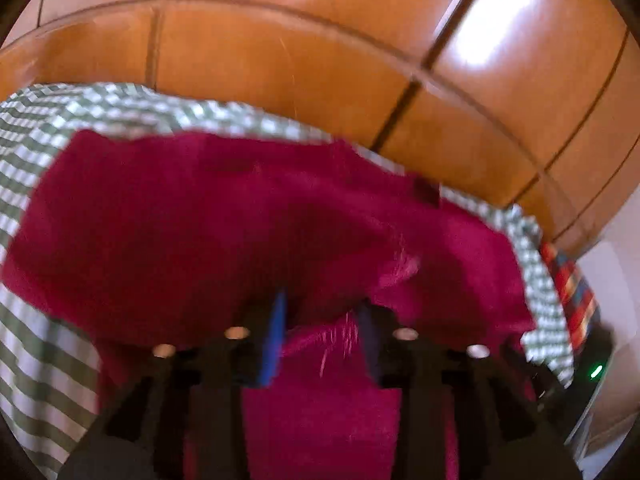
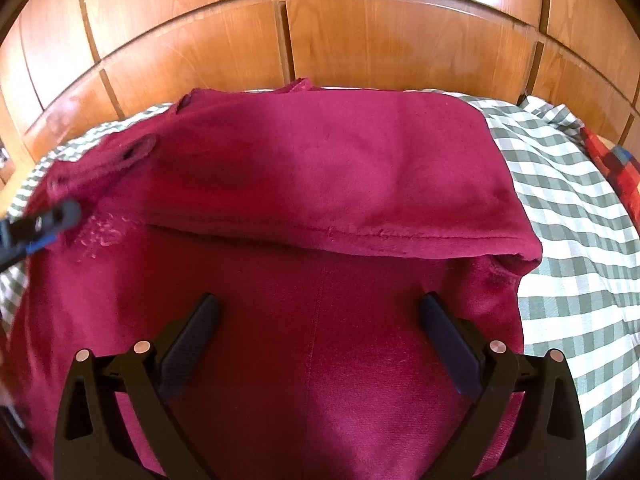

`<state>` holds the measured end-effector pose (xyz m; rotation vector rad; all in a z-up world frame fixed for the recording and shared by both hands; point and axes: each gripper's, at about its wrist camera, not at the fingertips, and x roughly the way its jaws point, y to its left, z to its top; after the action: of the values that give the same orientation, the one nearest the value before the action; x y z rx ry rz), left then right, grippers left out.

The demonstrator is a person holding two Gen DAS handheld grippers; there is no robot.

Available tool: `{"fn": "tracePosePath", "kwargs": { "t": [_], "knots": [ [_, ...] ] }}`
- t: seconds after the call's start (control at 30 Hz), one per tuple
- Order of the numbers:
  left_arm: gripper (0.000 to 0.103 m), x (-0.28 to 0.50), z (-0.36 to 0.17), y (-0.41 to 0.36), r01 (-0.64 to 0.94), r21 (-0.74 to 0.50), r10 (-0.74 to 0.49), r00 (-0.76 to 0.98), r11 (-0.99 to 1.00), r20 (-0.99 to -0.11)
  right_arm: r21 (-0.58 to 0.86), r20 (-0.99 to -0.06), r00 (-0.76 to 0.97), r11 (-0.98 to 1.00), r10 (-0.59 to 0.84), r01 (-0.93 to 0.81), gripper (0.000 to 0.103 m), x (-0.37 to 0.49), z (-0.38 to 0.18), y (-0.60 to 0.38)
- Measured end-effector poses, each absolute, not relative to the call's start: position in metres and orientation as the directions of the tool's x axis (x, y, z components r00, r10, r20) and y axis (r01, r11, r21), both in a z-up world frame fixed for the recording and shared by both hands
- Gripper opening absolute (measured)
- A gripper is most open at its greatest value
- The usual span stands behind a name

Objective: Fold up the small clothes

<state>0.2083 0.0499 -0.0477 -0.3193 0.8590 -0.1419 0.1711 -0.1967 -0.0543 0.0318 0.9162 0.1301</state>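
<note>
While my right gripper (image 2: 319, 312) hovers with jaws spread wide above the folded maroon garment (image 2: 320, 168) on the checked bedsheet (image 2: 568, 216), my left gripper (image 1: 322, 312) stands partly open, fabric bunched between its jaws; no legible label.

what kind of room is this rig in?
Probably a bedroom: a green checked bedsheet under the red garment, wooden wardrobe-style panels behind, and a multicoloured plaid cloth at the edge.
</note>
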Motion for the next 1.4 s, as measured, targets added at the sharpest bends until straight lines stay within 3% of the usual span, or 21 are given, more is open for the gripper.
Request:
{"fn": "tracePosePath", "kwargs": {
  "t": [0.1, 0.3, 0.37, 0.4, 0.47, 0.53, 0.6, 0.77, 0.93, 1.13, 1.4],
  "knots": [
    [0.043, 0.194, -0.048, 0.054, 0.007, -0.301, -0.230, 0.666, 0.954, -0.710, 0.201, -0.766, 0.600, 0.973, 0.229, -0.114, 0.081, 0.173, -0.039, -0.201],
    [0.043, 0.154, -0.047, 0.090, -0.027, -0.314, -0.206, 0.701, 0.949, -0.683, 0.519, -0.664, 0.518, 0.831, 0.539, -0.200, 0.073, 0.200, -0.013, -0.166],
    [0.043, 0.159, -0.054, 0.095, -0.048, -0.313, -0.194, 0.693, 0.949, -0.695, 0.491, -0.698, 0.488, 0.846, 0.524, -0.206, 0.067, 0.215, -0.020, -0.138],
    [0.043, 0.160, -0.058, 0.099, -0.068, -0.316, -0.186, 0.687, 0.946, -0.703, 0.468, -0.713, 0.484, 0.859, 0.507, -0.210, 0.059, 0.220, -0.023, -0.125],
    [0.043, 0.163, -0.065, 0.105, -0.092, -0.326, -0.177, 0.688, 0.941, -0.704, 0.436, -0.739, 0.464, 0.872, 0.488, -0.223, 0.056, 0.232, -0.031, -0.101],
    [0.043, 0.164, -0.072, 0.111, -0.108, -0.325, -0.163, 0.693, 0.940, -0.702, 0.362, -0.766, 0.470, 0.899, 0.438, -0.248, 0.039, 0.241, -0.034, -0.082],
    [0.043, 0.167, -0.086, 0.114, -0.119, -0.359, -0.187, 0.681, 0.926, -0.708, 0.282, -0.790, 0.479, 0.921, 0.382, -0.269, 0.006, 0.244, -0.031, -0.071],
    [0.043, 0.165, -0.093, 0.117, -0.117, -0.389, -0.206, 0.693, 0.914, -0.691, 0.205, -0.703, 0.603, 0.920, 0.377, -0.335, 0.006, 0.232, 0.029, -0.081],
    [0.043, 0.162, -0.095, 0.119, -0.114, -0.404, -0.217, 0.696, 0.908, -0.684, 0.196, -0.650, 0.702, 0.957, 0.291, -0.216, 0.006, 0.241, 0.063, -0.142],
    [0.043, 0.160, -0.096, 0.118, -0.116, -0.397, -0.211, 0.695, 0.910, -0.687, 0.241, -0.742, 0.651, 0.970, 0.158, 0.038, 0.006, 0.260, 0.018, -0.240],
    [0.043, 0.162, -0.096, 0.115, -0.121, -0.394, -0.207, 0.691, 0.911, -0.692, 0.317, -0.803, 0.568, 0.937, 0.183, 0.147, 0.006, 0.252, -0.044, -0.285]
  ]
}}
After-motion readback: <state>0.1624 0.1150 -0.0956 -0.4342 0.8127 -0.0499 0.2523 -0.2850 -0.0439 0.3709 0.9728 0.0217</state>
